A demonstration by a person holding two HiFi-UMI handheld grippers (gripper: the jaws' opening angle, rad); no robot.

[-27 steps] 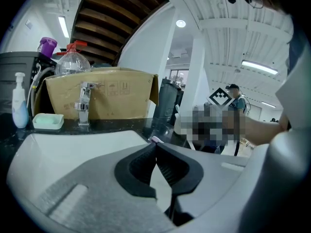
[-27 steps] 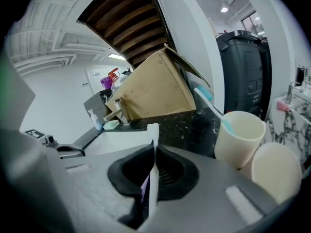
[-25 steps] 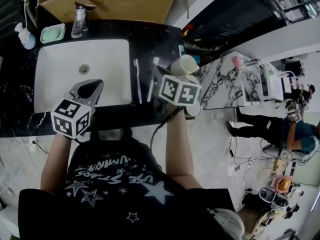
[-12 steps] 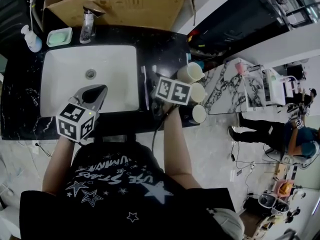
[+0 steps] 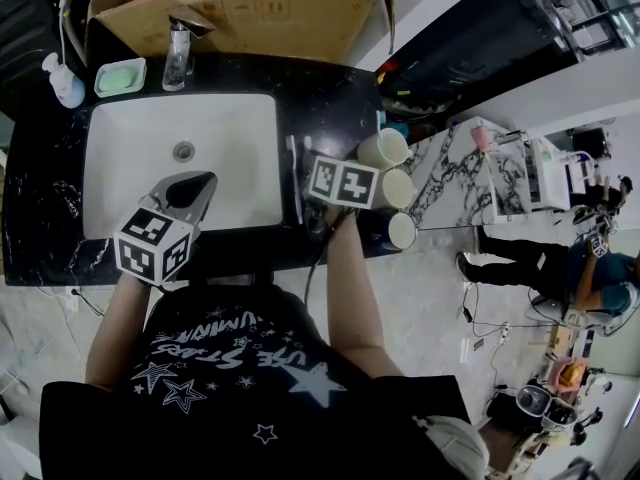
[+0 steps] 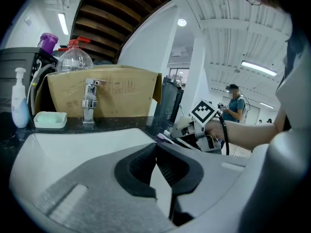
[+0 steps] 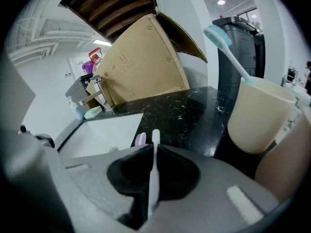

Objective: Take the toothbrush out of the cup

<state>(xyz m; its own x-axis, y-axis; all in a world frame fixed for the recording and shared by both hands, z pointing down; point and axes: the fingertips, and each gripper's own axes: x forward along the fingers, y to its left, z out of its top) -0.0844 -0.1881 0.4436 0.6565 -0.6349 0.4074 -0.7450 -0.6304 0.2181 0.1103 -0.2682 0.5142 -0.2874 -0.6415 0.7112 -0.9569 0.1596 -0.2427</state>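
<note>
My right gripper [image 7: 154, 147] is shut on the handle of a white toothbrush [image 7: 153, 165], low over the black counter next to the sink; its jaws have just been opening slightly, with the handle still between them. A purple toothbrush [image 7: 140, 139] lies on the counter just left of it. In the head view the right gripper [image 5: 312, 171] sits between the sink [image 5: 180, 118] and the cups. A cream cup [image 7: 260, 113] to the right holds a teal toothbrush [image 7: 226, 40]. My left gripper [image 6: 156, 147] is shut and empty, held over the sink's front edge [image 5: 193, 183].
Two more cups [image 5: 397, 187] [image 5: 401, 229] stand at the counter's right end. A faucet [image 5: 178, 43], a green soap dish [image 5: 120, 76] and a pump bottle [image 5: 62, 78] line the back, with a cardboard box [image 5: 240, 13] behind. A person [image 5: 540, 258] stands on the floor far right.
My right gripper has come down toward the counter with the white toothbrush, beside the purple one. The left gripper has stayed where it was.
</note>
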